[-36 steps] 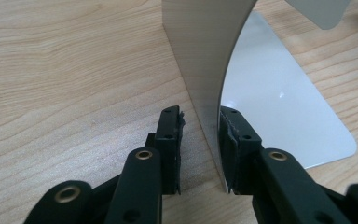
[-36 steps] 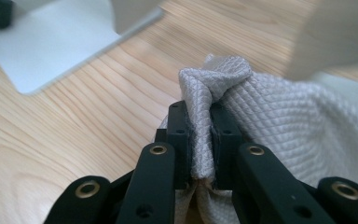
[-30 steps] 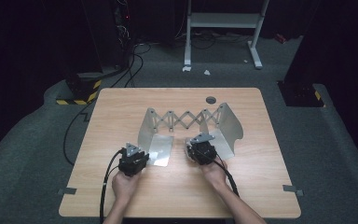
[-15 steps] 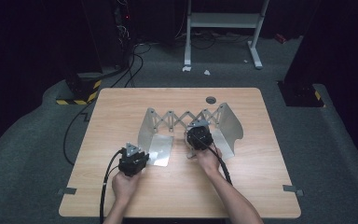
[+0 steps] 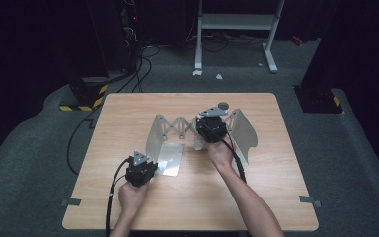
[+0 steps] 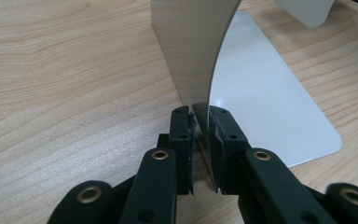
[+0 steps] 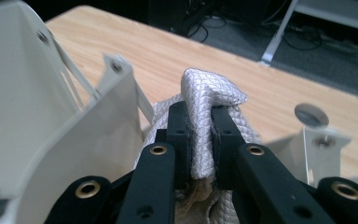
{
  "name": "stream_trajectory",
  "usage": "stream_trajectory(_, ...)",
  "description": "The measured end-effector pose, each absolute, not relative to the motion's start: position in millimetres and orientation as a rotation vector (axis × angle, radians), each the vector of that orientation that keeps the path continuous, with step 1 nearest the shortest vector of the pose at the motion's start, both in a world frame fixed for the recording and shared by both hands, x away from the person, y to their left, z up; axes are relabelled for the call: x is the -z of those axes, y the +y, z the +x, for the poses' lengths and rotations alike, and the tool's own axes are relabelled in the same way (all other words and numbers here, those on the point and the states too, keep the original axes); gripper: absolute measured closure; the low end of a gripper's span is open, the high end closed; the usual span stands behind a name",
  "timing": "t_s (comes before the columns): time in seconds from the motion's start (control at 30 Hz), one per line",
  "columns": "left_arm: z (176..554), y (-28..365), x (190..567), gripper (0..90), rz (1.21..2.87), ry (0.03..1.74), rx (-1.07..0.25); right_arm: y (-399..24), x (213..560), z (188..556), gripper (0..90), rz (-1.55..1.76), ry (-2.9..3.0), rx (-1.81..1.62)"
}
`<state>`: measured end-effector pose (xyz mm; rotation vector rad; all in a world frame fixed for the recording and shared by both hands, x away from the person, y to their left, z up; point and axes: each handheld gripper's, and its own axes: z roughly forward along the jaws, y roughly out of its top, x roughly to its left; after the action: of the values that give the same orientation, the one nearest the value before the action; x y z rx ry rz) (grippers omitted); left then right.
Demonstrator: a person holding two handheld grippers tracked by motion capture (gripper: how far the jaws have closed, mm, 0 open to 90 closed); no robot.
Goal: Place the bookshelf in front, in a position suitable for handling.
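A light wooden tabletop [image 5: 128,118] stands on grey carpet [image 5: 39,148] in a dark room; a white metal stand [image 5: 237,22] far behind, black cables [image 5: 143,54] far left.

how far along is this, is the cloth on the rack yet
Not yet. Done: the expanding metal rack stands opened on the table, and the right gripper has pinched the white quilted cloth. In hand: that cloth is raised beside the rack while the left gripper, jaws just closing, clamps its end panel. Left: draping the cloth over it.
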<state>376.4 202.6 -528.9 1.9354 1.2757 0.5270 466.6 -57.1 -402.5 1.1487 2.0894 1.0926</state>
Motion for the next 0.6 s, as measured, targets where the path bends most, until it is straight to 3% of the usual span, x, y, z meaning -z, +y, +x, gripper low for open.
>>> stream_trajectory(0.6,376.6,203.1,529.0,80.7,1.926,1.281,-0.508,-30.4,464.9,478.5,81.8,1.208,2.295,-1.052)
